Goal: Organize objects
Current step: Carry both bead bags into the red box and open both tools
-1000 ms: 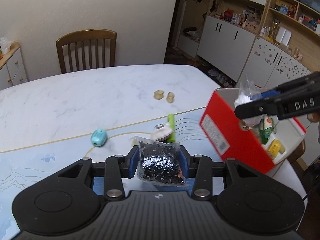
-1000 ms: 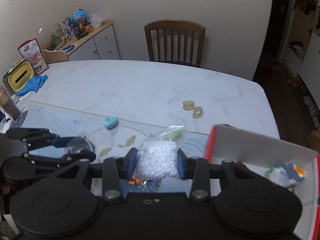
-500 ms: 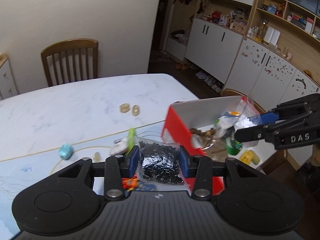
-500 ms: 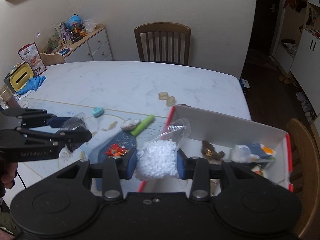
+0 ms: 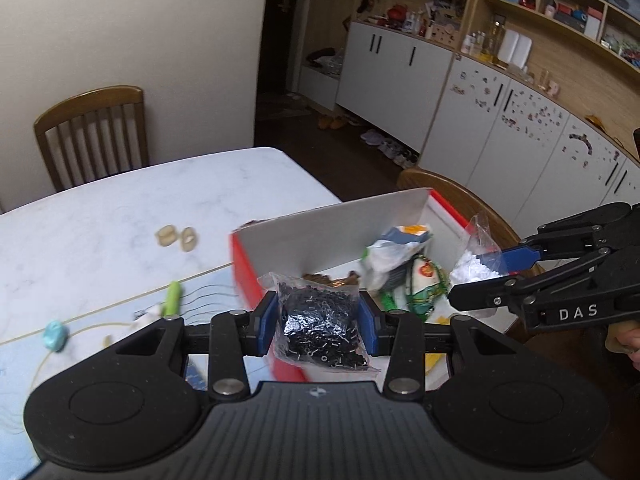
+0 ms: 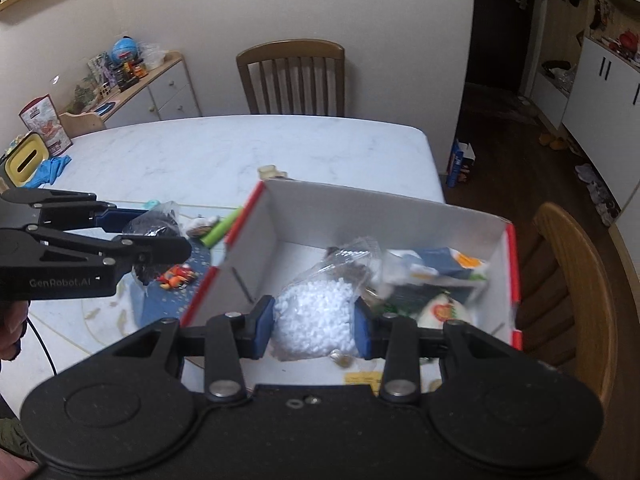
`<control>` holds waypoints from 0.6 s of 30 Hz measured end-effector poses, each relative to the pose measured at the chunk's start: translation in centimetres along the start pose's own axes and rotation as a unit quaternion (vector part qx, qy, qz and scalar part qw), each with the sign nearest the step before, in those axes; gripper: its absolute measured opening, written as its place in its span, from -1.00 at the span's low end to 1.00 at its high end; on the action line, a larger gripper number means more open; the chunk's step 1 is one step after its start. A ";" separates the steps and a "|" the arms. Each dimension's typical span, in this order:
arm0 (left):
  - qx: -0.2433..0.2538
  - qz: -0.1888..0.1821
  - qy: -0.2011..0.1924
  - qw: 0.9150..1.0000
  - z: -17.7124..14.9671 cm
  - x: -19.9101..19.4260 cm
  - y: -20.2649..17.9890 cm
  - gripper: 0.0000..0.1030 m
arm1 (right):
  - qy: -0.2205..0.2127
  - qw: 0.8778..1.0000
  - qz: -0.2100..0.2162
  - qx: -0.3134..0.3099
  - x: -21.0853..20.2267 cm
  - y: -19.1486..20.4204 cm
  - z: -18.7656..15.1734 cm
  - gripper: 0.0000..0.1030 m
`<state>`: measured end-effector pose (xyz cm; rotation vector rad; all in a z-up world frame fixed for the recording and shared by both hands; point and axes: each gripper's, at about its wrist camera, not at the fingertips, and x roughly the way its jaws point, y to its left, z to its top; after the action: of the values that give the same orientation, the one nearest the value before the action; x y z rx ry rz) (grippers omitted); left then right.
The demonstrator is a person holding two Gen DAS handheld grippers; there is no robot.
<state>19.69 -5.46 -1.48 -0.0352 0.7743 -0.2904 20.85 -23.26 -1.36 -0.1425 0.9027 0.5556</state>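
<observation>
Here the black bead bag point(image 5: 320, 326) sits clamped between the left hand-held gripper point(image 5: 319, 326) pads (box point(image 5: 340, 228) behind).

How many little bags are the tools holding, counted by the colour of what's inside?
Black bits: 1, the bag of black bits in the left tool.
White bits: 1, the bag of white bits in the right tool.
Total: 2
</observation>
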 end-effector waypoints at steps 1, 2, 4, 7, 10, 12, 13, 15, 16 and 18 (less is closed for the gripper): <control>0.002 -0.002 0.002 1.000 0.2 0.4 -0.5 -0.21 | 0.001 1.000 -0.001 0.001 0.0 -0.4 -0.1 -0.25; 0.004 -0.004 0.005 1.000 0.3 0.9 -0.9 -0.21 | 0.002 1.000 0.000 0.002 0.0 -0.8 -0.2 -0.25; 0.006 -0.006 0.010 1.000 0.5 1.8 -1.6 -0.21 | 0.003 1.000 0.000 0.003 0.1 -1.6 -0.5 -0.25; 0.010 -0.009 0.018 1.000 0.8 3.0 -2.6 -0.21 | 0.008 1.000 0.000 0.006 0.4 -2.9 -0.8 -0.25; 0.012 -0.010 0.027 1.000 1.1 4.4 -3.1 -0.21 | 0.013 1.000 0.000 0.006 0.8 -3.7 -1.0 -0.25; 0.011 -0.012 0.033 0.999 1.3 5.3 -3.3 -0.21 | 0.016 1.000 0.000 0.006 1.2 -4.3 -1.1 -0.25; 0.013 -0.011 0.035 0.999 1.4 5.7 -3.5 -0.21 | 0.018 1.000 -0.001 0.005 1.4 -4.5 -1.2 -0.25; 0.018 -0.009 0.041 0.999 1.6 6.6 -3.8 -0.21 | 0.023 1.000 -0.002 0.005 1.9 -5.1 -1.4 -0.25; 0.020 -0.008 0.044 0.999 1.7 7.1 -3.9 -0.21 | 0.025 1.000 -0.002 0.006 2.2 -5.4 -1.5 -0.25; 0.027 -0.003 0.048 0.998 1.9 8.1 -4.2 -0.21 | 0.033 0.999 -0.003 0.008 2.9 -5.8 -1.7 -0.25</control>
<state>25.50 -11.89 -5.05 0.0266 0.8617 -0.3207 24.04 -27.63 -5.33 -0.1496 0.9703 0.5412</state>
